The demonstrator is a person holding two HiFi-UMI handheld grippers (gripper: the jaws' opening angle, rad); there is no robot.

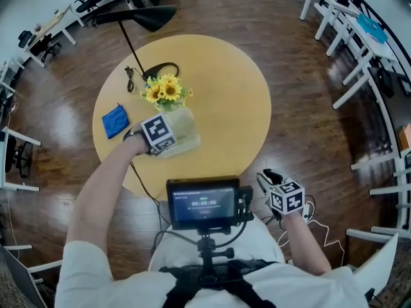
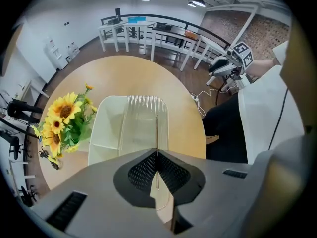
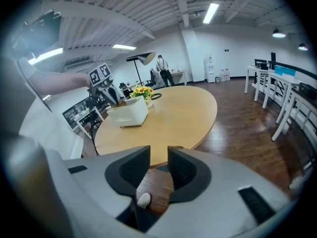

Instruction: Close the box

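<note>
Cream box (image 2: 106,128): left part of round table (image 1: 225,95), beside sunflowers (image 1: 166,92). Left gripper (image 2: 157,166) pinches its clear lid (image 2: 143,119) by the edge. Right gripper (image 3: 158,168): jaws spread, empty, off the table's near edge.

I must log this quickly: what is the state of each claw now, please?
Left claw: closed, pinching the thin clear lid of the box.
Right claw: open, holding nothing.
</note>
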